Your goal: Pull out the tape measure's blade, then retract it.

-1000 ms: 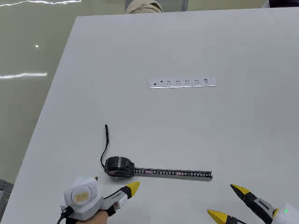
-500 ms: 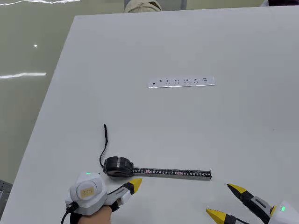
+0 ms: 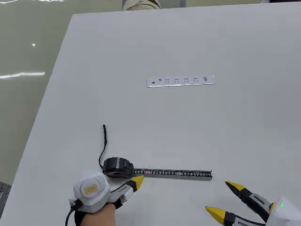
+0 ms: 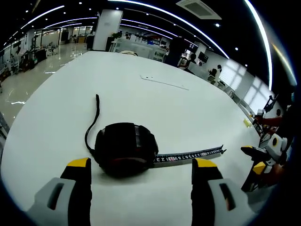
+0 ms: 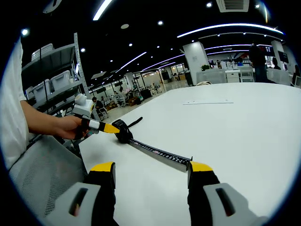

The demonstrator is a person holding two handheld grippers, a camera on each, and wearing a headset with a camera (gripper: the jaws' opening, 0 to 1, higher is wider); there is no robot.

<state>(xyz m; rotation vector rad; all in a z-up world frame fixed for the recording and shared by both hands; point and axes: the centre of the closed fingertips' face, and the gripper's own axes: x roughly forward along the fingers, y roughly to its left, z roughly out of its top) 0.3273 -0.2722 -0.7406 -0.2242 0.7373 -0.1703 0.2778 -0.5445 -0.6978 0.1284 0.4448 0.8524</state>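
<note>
A black tape measure [image 3: 118,167] lies on the white table [image 3: 188,42] with its blade [image 3: 172,173] pulled out flat to the right, ending in a hook [image 3: 210,175]. A black wrist strap [image 3: 103,142] trails away from the case. My left gripper [image 3: 128,183] is open just in front of the case; in the left gripper view the case [image 4: 125,147] sits between and beyond the yellow fingertips [image 4: 78,163]. My right gripper [image 3: 225,200] is open, a little short of the blade's hook end [image 5: 184,162]. Nothing is held.
A white power strip [image 3: 180,81] lies farther back on the table. The table's left edge [image 3: 47,96] drops to a shiny floor. In the right gripper view a hand holds the left gripper [image 5: 107,128] by the tape case [image 5: 123,131].
My left gripper has moved closer to the tape measure case. My right gripper has shifted slightly left toward the blade's end. The tape measure and blade have stayed put.
</note>
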